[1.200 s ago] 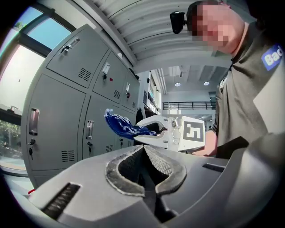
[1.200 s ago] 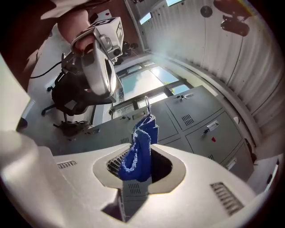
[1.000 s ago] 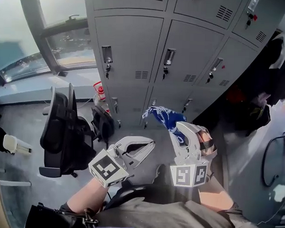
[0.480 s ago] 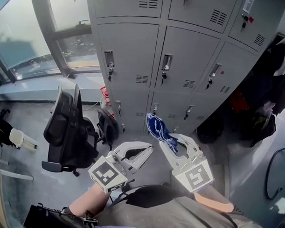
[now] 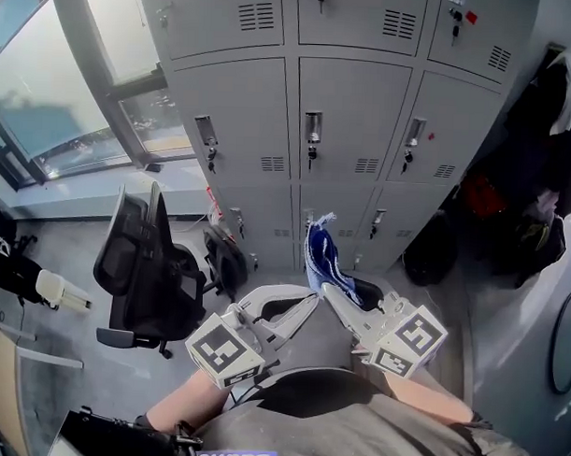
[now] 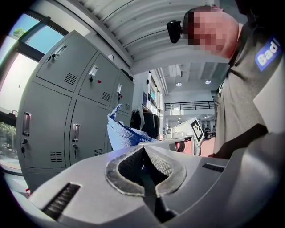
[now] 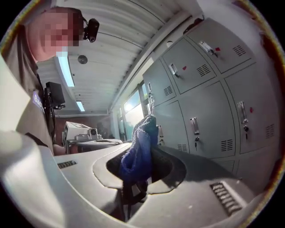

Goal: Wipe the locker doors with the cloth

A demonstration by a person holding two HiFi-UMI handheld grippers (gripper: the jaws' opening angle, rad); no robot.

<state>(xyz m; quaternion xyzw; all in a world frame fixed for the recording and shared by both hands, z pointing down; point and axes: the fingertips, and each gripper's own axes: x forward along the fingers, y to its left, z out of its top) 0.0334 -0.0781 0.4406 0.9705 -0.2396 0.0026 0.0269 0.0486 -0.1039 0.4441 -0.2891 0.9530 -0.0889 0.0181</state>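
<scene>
Grey locker doors [image 5: 350,122] with small handles and vents fill the wall ahead, and they show too in the left gripper view [image 6: 53,116] and the right gripper view [image 7: 209,102]. A blue cloth [image 5: 319,254] stands up from my right gripper [image 5: 328,289], which is shut on it; the cloth [image 7: 142,133] bunches between the jaws [image 7: 144,153]. It hangs in the air, apart from the doors. My left gripper [image 5: 308,300] sits just left of it, shut with nothing held [image 6: 143,148]. From the left gripper view the cloth [image 6: 122,133] pokes up behind the jaws.
A black office chair [image 5: 139,264] and a black backpack [image 5: 226,258] stand on the floor left of the lockers, under a large window [image 5: 75,84]. Dark clothes and bags [image 5: 538,213] hang at the right. My own torso fills the bottom edge.
The head view has tipped up, so more of the upper locker doors show. My right gripper with the cloth has swung left, close beside the left gripper, and the cloth now stands more upright.
</scene>
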